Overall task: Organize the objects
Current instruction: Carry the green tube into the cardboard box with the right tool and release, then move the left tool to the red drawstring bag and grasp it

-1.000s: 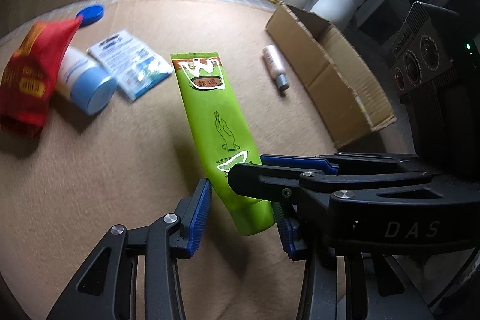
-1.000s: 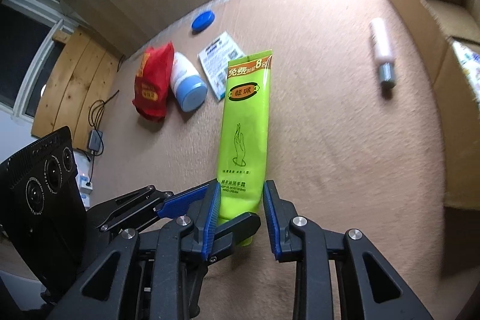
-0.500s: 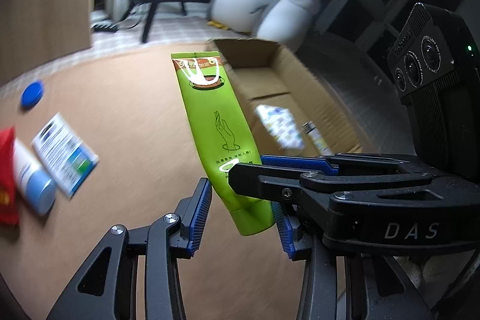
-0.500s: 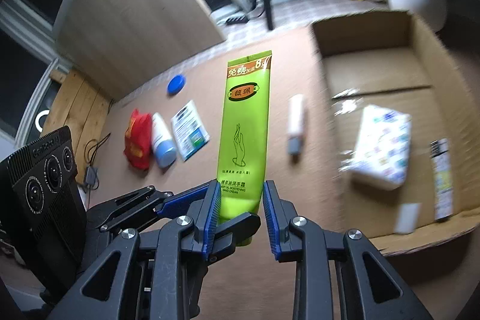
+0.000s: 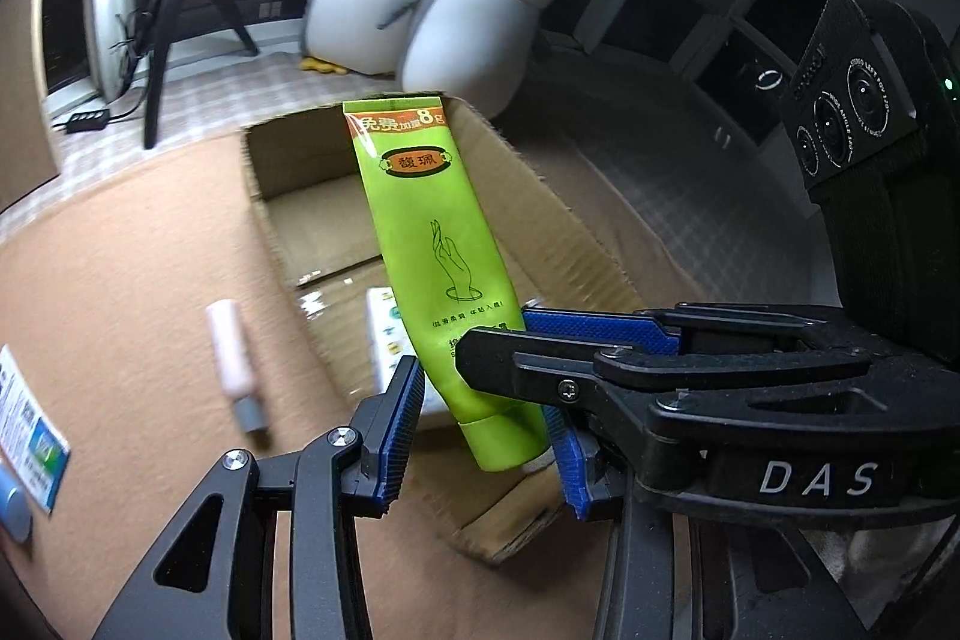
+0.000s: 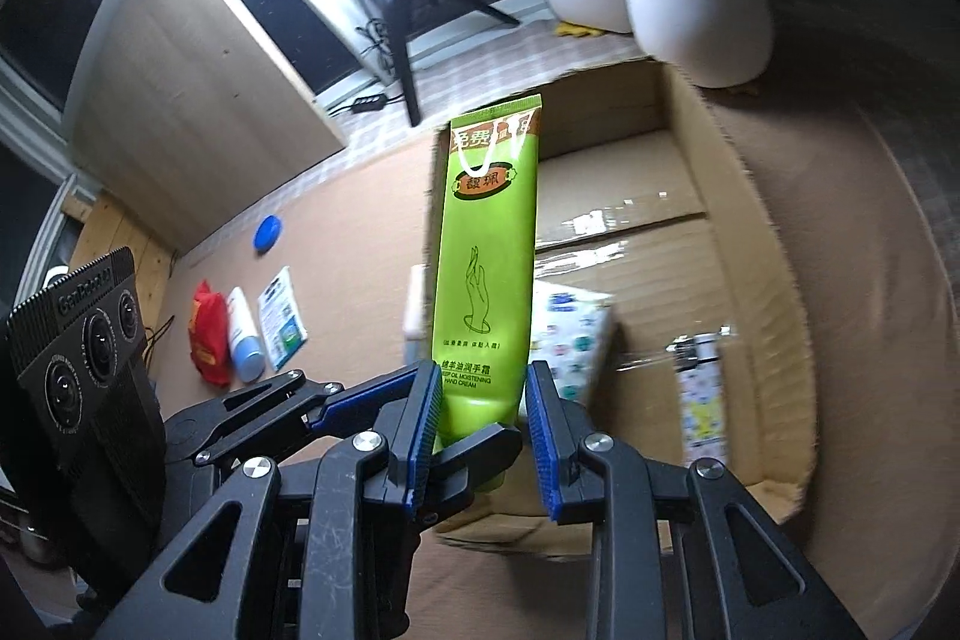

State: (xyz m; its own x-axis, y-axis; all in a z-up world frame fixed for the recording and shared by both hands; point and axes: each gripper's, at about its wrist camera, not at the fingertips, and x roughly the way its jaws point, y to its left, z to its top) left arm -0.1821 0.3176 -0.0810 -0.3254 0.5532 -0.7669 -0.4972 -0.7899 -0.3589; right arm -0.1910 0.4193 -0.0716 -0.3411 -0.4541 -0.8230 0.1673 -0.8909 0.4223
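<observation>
Green tube (image 6: 486, 244), who holds it?
The right gripper (image 6: 482, 379) holds it. Its two blue pads are closed on the lower part of the tube, just above the cap end, and the crimped end points straight away from the claw.

And the left gripper (image 5: 486, 400)?
It comes in from the side at the same cap end. Its jaws stand apart, one on each side of the cap, and in the left wrist view I see a gap between one pad and the tube.

What is directly beyond the claws?
The open cardboard box (image 6: 768, 280). The tube hangs in the air in front of the opening and does not touch it. Inside the box, under the tube, lies a patterned pack (image 6: 576, 340). To the right of the claw lies a thin patterned stick (image 6: 702, 400).

And further to the left of the claw?
On the carpet (image 5: 120, 280), just outside the box wall, lies a pink bottle (image 5: 231, 346). Further left are a blue-and-white packet (image 6: 281, 319), a white bottle with a blue cap (image 6: 243, 334) and a red pouch (image 6: 207, 334), close together, and beyond them a blue lid (image 6: 267, 232).

Behind the box?
Two penguin plush toys (image 5: 474, 22).
</observation>
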